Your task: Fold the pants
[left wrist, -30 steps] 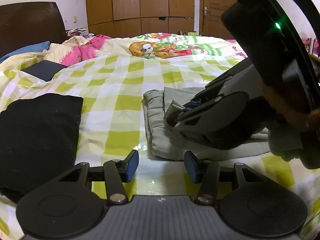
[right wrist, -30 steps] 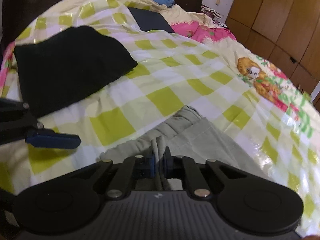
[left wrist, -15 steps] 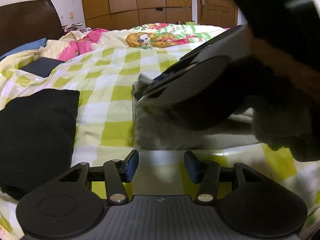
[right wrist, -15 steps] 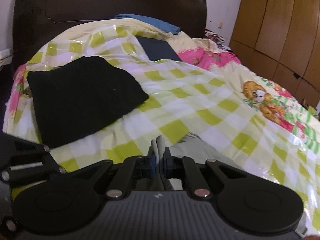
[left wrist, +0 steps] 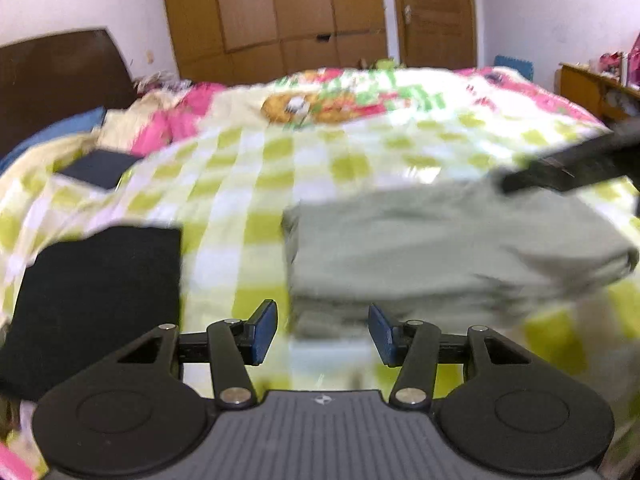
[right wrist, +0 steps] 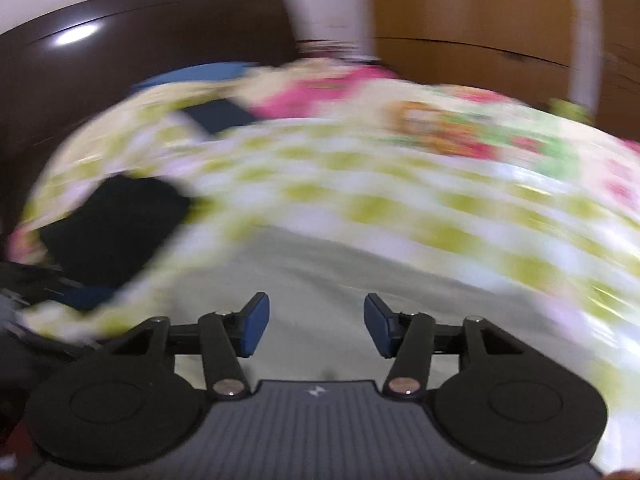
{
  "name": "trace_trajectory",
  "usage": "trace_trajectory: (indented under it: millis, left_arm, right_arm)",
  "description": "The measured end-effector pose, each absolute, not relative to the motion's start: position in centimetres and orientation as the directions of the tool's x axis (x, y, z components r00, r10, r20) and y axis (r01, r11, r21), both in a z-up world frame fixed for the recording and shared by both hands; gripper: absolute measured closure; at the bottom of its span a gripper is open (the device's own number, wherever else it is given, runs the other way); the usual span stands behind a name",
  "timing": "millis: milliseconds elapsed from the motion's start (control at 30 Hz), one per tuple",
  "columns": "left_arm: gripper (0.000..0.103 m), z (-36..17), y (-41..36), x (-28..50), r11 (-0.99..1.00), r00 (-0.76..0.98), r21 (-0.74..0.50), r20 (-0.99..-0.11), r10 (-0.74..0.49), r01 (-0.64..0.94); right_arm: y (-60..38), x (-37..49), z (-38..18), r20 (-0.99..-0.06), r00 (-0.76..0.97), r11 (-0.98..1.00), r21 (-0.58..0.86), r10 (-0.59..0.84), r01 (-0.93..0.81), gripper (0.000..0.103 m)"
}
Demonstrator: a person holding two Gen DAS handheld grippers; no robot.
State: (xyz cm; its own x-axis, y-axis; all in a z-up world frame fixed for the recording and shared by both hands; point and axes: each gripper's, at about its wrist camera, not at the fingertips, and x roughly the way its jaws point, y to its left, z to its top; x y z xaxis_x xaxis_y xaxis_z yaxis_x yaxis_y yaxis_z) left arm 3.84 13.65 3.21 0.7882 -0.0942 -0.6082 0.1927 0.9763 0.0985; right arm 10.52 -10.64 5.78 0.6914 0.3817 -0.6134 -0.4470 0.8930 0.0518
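Pants, grey-green cotton, folded (left wrist: 448, 248), lie on our yellow-and-white checked bedspread (left wrist: 248, 184), at 2 o'clock from a folded black garment (left wrist: 100, 296). Our left gripper (left wrist: 323, 334) hangs spread and empty just short of them. Our right gripper (right wrist: 316, 326) has just been opening above the fabric, nothing between its fingers.

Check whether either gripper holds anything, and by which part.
Nothing: left gripper open; right gripper has just been opening, empty above the folded grey-green cotton pants.
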Motion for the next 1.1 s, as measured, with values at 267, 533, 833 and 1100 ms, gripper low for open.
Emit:
trace_trajectory:
  millis: [267, 533, 833, 1100]
  left_arm:
    - [0.037, 2.4, 6.1, 9.2, 0.936, 0.769, 0.111, -0.605, -0.204, 0.335]
    - [0.037, 0.6, 0.9, 11.3, 0.885, 0.714, 0.174, -0.666, -0.217, 0.431]
    - [0.036, -1.6, -1.8, 10.3, 0.844, 0.682, 0.186, -0.685, -0.256, 0.504]
    - [0.030, -1.7, -1.9, 12.3, 0.862, 0.648, 0.106, -0.706, -0.286, 0.496]
  right_arm:
    - [-26.6, 11.5, 1.7, -0.722, 0.650, 0.960, 0.275, 0.237, -0.044, 0.039]
    - [-29.4, 12.6, -3.1, -0.646, 0.539, 0.769, 0.639, 0.540, -0.004, 0.097]
    - [-31.4, 12.0, 1.3, -0.758, 0.529, 0.920, 0.366, 0.383, -0.142, 0.079]
    - [-29.0, 28.3, 4.3, -0.693, 0.226, 0.718, 0.586, 0.684, -0.375, 0.063]
